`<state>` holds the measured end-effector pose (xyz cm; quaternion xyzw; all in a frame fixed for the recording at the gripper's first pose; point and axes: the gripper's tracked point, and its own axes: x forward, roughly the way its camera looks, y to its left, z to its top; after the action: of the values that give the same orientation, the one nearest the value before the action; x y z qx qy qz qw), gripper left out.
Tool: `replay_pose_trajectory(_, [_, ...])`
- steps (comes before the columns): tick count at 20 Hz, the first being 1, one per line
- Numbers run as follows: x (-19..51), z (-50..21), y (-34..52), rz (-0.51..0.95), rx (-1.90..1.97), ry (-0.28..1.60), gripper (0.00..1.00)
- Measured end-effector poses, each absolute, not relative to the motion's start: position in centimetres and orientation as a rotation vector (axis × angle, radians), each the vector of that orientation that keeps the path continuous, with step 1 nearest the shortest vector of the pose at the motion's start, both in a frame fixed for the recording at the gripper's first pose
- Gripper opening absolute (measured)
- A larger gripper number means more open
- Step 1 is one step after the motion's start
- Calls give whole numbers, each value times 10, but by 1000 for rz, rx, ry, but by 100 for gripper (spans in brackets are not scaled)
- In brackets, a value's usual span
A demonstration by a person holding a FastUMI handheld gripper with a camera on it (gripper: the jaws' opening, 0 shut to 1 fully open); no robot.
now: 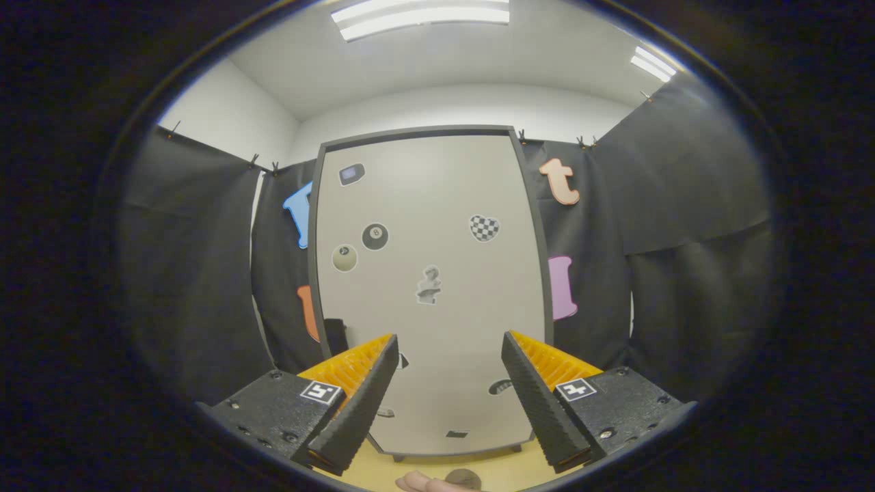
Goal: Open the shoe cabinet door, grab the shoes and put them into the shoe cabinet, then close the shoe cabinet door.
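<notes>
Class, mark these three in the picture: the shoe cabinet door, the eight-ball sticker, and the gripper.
shoe cabinet door (pixel 444 205): gripper view, bare upper panel.
eight-ball sticker (pixel 374 236): gripper view, its centre.
gripper (pixel 450 352): gripper view, midway between open fingertips.

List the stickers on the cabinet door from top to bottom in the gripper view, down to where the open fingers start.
On the shut shoe cabinet door, beyond the open gripper: rounded rectangular sticker → checkered heart → black eight ball → pale ball → grey figure sticker.
</notes>
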<state>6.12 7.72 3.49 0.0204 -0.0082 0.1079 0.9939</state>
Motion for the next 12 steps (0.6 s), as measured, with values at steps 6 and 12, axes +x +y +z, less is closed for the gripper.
replay_pose_trajectory(6, [116,6,177,378,-35,34,99])
replay_pose_trajectory(12, [154,-47,227,366,-43,151,99])
